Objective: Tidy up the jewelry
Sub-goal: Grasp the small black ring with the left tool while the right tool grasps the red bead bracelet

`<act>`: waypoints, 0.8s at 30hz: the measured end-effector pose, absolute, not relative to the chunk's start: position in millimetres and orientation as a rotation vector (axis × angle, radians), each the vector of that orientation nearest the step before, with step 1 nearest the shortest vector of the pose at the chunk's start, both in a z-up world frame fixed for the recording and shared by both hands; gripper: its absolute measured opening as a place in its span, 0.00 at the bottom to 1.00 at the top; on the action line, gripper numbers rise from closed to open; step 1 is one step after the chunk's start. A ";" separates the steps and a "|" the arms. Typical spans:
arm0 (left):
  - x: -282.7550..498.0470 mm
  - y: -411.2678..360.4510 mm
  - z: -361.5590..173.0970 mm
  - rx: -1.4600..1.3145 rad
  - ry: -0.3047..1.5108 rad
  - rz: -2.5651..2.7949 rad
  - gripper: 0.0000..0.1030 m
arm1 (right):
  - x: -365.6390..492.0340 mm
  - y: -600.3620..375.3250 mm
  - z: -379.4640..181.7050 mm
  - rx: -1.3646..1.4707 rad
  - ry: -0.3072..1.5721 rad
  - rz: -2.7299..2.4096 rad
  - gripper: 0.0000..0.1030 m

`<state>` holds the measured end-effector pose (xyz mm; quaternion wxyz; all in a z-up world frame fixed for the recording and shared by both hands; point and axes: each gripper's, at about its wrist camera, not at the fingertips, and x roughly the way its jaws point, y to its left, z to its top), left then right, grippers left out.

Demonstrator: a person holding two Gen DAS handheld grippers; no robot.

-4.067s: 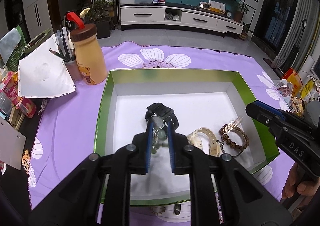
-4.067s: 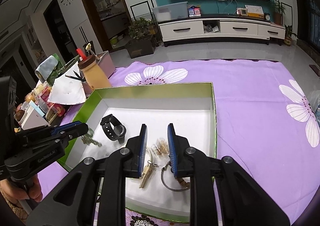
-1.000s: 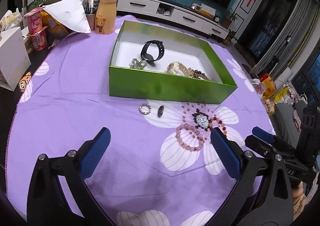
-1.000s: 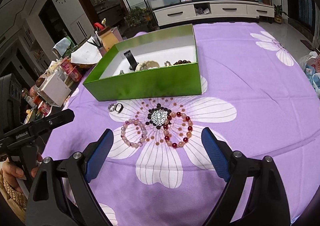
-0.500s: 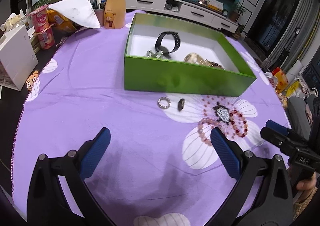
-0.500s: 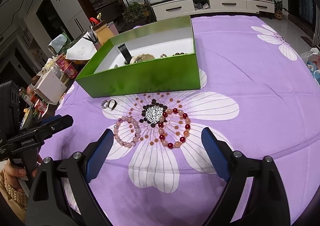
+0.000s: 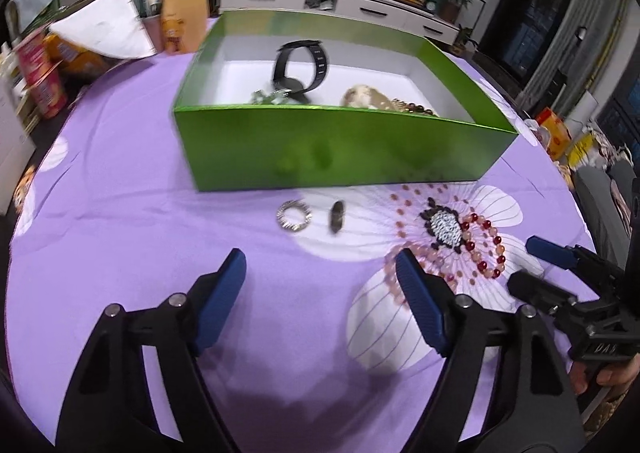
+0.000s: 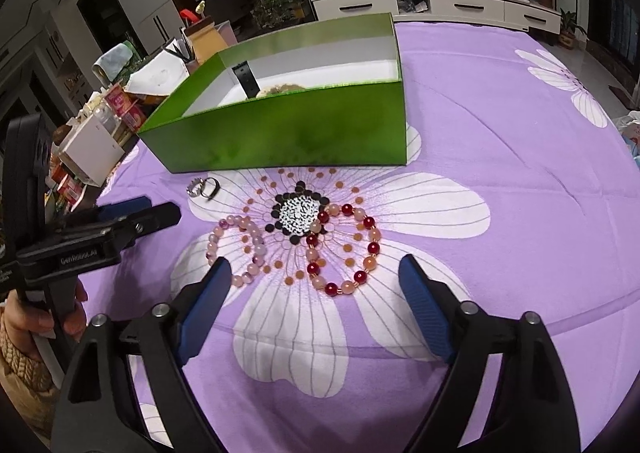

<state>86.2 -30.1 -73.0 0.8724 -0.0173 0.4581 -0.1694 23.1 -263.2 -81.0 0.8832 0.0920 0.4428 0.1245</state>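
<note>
A green box on the purple flowered cloth holds a black watch, a cream bracelet and a brown bead bracelet. In front of it lie a silver ring, a dark ring, a pink bead bracelet and a red-and-pink bead bracelet. My left gripper is open and empty, just short of the two rings. My right gripper is open and empty, low over the two bead bracelets.
An orange bear bottle, a pen cup, a white paper cone and snack packs stand at the far left of the table. A white carton sits at the left edge. Snack bags lie on the right.
Both grippers have moved forward and lower toward the jewelry on the cloth. The left one has closed in on the two rings, the right one on the bead bracelets. Both stay open.
</note>
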 end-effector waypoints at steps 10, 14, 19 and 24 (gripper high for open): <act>109.6 -58.6 -79.3 0.035 0.942 -0.376 0.43 | 28.6 -249.9 -89.6 0.093 0.927 0.292 0.40; 115.2 -63.1 -85.4 0.057 0.954 -0.377 0.32 | 31.5 -245.9 -96.0 0.067 0.945 0.296 0.34; 119.7 -66.1 -91.8 0.076 0.963 -0.372 0.20 | 36.0 -242.0 -98.0 0.045 0.938 0.293 0.29; 123.0 -66.0 -93.3 0.086 0.958 -0.367 0.08 | 37.1 -239.3 -98.6 0.025 0.929 0.284 0.24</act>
